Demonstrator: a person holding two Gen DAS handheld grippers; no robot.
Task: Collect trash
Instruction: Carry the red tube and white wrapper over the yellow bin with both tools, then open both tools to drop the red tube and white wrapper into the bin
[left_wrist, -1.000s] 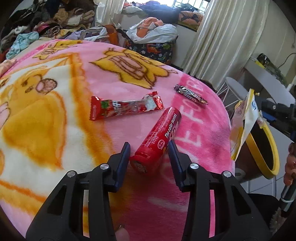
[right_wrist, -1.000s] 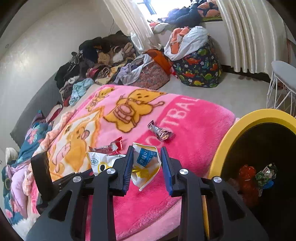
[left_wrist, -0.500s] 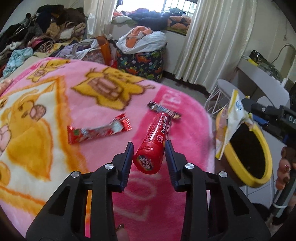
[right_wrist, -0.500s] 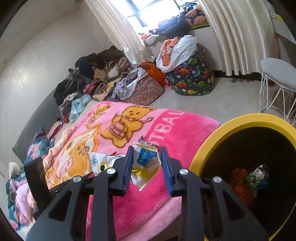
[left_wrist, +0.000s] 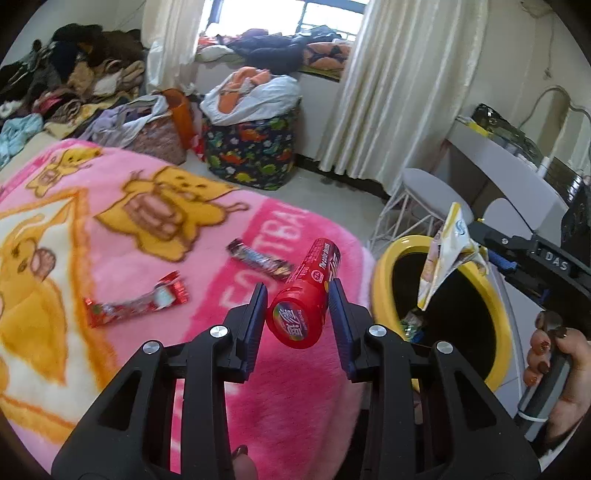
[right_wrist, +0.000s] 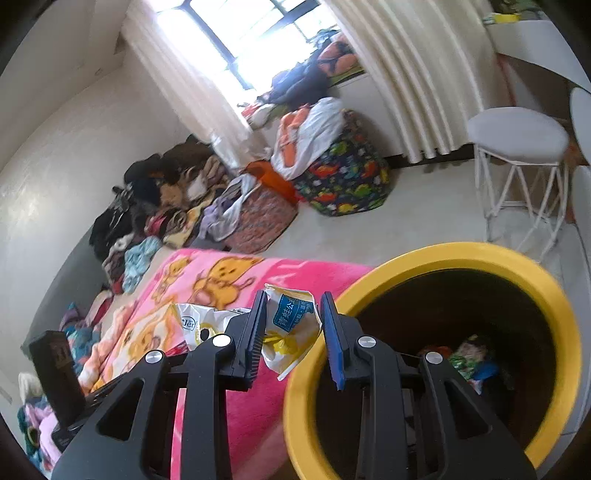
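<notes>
Trash items seen: a red cylindrical candy tube with a printed cap (left_wrist: 308, 297), a crumpled white-and-yellow snack bag with a blue label (right_wrist: 290, 328), a flat red candy wrapper (left_wrist: 136, 301) and a dark striped bar wrapper (left_wrist: 258, 258).

Left gripper (left_wrist: 298, 317): jaws closed to the tube's width, both pads against its sides. Tube held clear of the pink fleece blanket with yellow cartoon bears (left_wrist: 110, 236), cap end toward the camera, far end tilted up and away.

Right gripper (right_wrist: 293, 334): jaws pinching the snack bag, narrow gap. In the left wrist view the bag (left_wrist: 445, 254) hangs from the fingertips over the mouth of the round bin with a yellow rim and dark interior (left_wrist: 384, 273). In the right wrist view the bag's lower corner sits at the near-left edge of the bin rim (right_wrist: 461, 254). Right hand (left_wrist: 557, 365) on the handle, dark nail polish.

Inside the bin: a few coloured wrappers (right_wrist: 469, 356) at the bottom, too dim to identify.

Red wrapper and dark wrapper both lie flat on the blanket, apart from each other; the dark one is nearer the bin. Bin stands just beside the blanket's edge.
</notes>
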